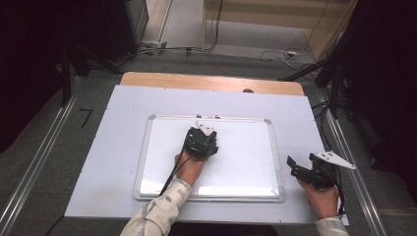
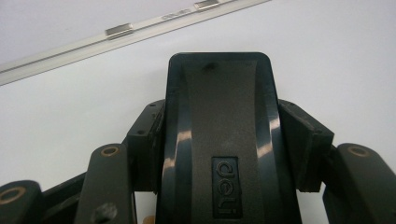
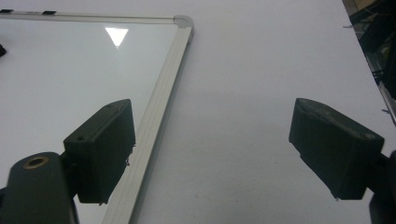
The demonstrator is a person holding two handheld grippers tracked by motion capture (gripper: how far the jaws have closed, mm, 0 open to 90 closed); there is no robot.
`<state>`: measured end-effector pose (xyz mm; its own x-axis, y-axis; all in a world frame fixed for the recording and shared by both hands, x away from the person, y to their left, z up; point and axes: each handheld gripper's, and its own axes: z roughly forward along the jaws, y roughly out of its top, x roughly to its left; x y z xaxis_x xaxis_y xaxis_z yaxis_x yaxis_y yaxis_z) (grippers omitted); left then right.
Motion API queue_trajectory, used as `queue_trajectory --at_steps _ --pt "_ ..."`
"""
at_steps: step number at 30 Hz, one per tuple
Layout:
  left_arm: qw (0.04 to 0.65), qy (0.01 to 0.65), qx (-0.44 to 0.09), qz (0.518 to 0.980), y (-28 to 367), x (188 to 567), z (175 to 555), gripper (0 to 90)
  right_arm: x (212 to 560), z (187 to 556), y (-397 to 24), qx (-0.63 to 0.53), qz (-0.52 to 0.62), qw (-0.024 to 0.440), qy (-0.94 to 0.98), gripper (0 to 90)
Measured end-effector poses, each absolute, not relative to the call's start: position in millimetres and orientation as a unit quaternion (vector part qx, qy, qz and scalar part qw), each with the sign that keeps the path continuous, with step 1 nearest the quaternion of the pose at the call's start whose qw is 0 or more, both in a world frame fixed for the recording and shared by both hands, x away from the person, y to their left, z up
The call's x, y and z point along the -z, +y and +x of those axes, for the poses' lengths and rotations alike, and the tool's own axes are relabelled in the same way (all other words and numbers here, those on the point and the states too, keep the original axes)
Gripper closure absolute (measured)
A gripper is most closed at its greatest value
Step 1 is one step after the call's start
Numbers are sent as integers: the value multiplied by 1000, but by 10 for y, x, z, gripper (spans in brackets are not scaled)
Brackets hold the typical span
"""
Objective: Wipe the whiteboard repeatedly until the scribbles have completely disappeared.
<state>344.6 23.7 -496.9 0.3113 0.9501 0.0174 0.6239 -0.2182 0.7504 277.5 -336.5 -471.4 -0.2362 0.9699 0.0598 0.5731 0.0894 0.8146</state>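
Two black pads of the left gripper point(image 1: 200, 141) squeeze a black whiteboard eraser point(image 2: 218, 140) sitting on the whiteboard point(image 1: 246, 162). Off the board's right edge, the right gripper point(image 1: 300, 167) hangs wide open, holding nothing.

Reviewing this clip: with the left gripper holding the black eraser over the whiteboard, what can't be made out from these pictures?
- The eraser's wiping face: in the left gripper view its own black back hides it, so contact with the whiteboard can't be told.
- High view: the left gripper and hand cover the eraser and the board beneath.
- Left gripper view: the bottom edge cuts off the eraser's near end.
- Right gripper, open: the edges of its view cut off most of the board.
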Motion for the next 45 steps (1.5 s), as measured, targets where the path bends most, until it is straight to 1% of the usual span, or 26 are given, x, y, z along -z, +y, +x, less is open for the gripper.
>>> queue_trajectory --at_steps 9,16,27,38,45 --pt "325 542 -251 733 391 4968 3469 409 4714 2772 -3368 -378 561 263 689 132" --pt "324 540 -254 734 367 4968 3465 408 4706 2778 -3357 -379 560 263 688 132" --pt "328 527 -248 743 109 4968 3411 408 4714 2824 -3295 -376 555 261 694 132" --pt "332 515 -244 752 -44 4969 3361 408 4710 2824 -3281 -378 553 260 696 132" --pt "336 503 -240 759 -247 4971 3303 408 4708 2825 -3267 -378 552 260 696 132"
